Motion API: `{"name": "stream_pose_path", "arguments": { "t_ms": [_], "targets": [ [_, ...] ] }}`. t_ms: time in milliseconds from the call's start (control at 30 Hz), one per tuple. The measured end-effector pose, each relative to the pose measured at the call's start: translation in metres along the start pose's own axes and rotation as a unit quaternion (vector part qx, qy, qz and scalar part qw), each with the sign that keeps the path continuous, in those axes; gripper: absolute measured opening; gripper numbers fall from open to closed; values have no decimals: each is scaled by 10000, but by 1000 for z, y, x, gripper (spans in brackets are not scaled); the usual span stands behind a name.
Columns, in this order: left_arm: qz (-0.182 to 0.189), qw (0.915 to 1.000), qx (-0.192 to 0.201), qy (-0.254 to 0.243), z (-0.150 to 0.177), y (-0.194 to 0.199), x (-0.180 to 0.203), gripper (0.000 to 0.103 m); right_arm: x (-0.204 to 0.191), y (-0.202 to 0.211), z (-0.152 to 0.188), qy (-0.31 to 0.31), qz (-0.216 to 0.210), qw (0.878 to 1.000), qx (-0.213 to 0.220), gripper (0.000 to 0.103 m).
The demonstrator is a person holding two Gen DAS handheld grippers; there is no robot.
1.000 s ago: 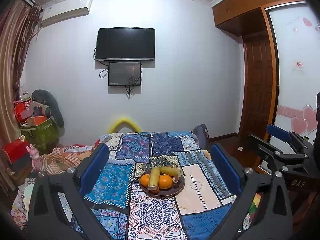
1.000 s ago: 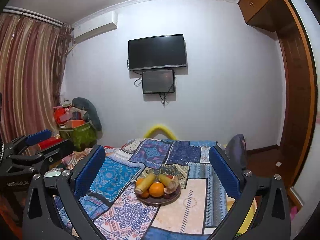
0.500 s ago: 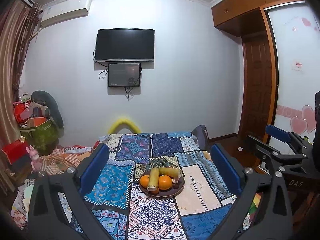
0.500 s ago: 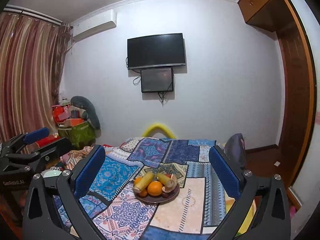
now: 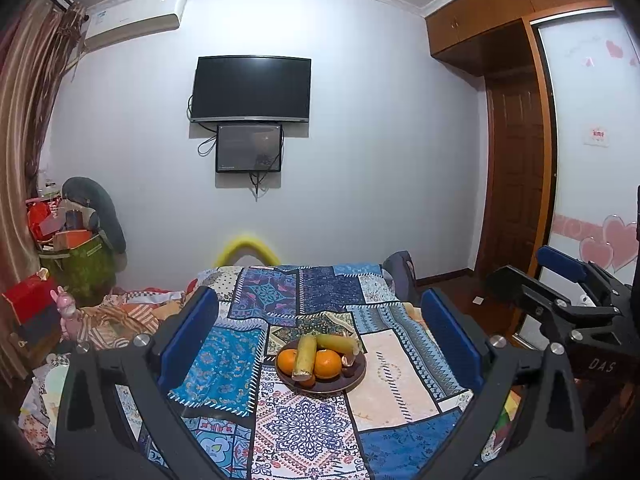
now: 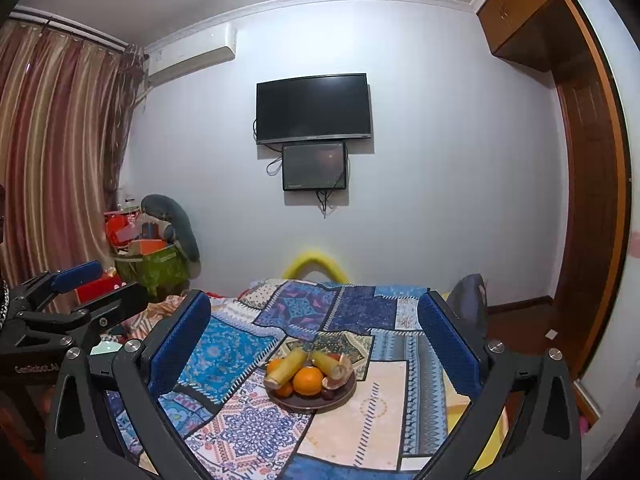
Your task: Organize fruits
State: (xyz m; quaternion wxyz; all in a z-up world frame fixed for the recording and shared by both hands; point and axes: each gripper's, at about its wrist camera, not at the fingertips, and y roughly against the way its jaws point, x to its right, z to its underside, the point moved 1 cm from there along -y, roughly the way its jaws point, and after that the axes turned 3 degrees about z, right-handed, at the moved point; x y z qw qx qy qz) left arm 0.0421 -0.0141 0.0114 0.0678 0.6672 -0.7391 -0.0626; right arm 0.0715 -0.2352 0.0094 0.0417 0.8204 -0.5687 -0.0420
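Observation:
A dark round plate (image 5: 356, 380) sits on a patchwork quilt (image 5: 308, 428), holding two oranges (image 5: 327, 364), two yellow corn-like pieces (image 5: 305, 356) and small dark fruits. It also shows in the right wrist view (image 6: 340, 398), with an orange (image 6: 307, 380) in front. My left gripper (image 5: 320, 320) is open and empty, held well short of the plate. My right gripper (image 6: 314, 322) is open and empty, also short of the plate. Each gripper appears at the edge of the other's view.
The quilt covers a bed that reaches toward the far wall. A cluttered pile with a green box (image 5: 80, 264) stands at the left. A wooden door (image 5: 516, 184) and wardrobe are at the right. A TV (image 5: 251, 89) hangs on the wall.
Both grippers have drifted slightly; the plate sits a little lower and nearer in the right wrist view. Jaws stay open.

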Motion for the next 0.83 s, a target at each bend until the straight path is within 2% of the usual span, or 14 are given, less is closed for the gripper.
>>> {"name": "stream_pose_path", "arguments": {
  "t_ms": [833],
  "targets": [
    [-12, 10000, -33, 41, -1, -7, 1, 103, 3, -4, 3, -32, 0, 10000, -50, 103]
  ]
}}
